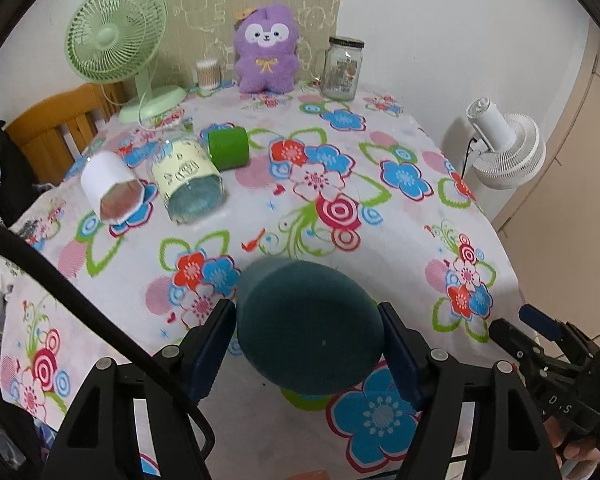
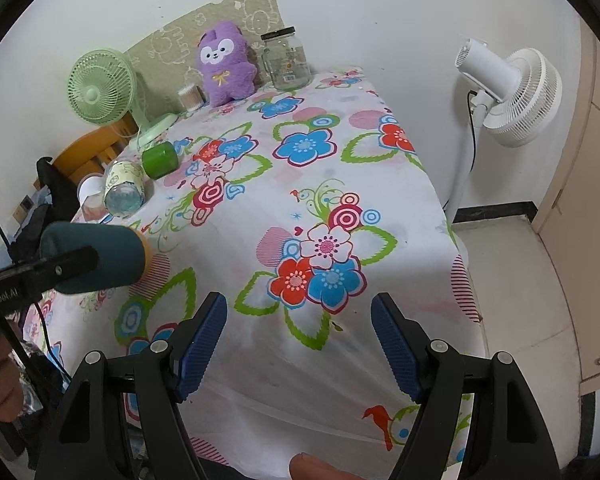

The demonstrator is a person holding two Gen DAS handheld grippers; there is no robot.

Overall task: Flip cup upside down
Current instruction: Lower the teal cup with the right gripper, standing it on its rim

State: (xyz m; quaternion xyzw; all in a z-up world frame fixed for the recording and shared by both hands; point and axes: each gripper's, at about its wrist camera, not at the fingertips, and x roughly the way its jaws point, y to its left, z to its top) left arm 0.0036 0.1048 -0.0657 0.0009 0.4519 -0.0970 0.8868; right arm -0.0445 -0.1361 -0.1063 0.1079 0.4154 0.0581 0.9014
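Note:
My left gripper (image 1: 306,334) is shut on a dark teal cup (image 1: 308,324) and holds it on its side above the flowered tablecloth, its base toward the camera. The right wrist view shows the same cup (image 2: 100,258) tilted sideways in the air at the left, its orange rim end toward the table. My right gripper (image 2: 300,340) is open and empty over the near edge of the table, apart from the cup.
A white cup (image 1: 110,186), a cream patterned cup (image 1: 188,180) and a green cup (image 1: 229,147) lie on their sides at the left. A green desk fan (image 1: 116,40), purple plush (image 1: 266,50) and glass jar (image 1: 342,68) stand at the back. A white floor fan (image 2: 512,92) stands right of the table.

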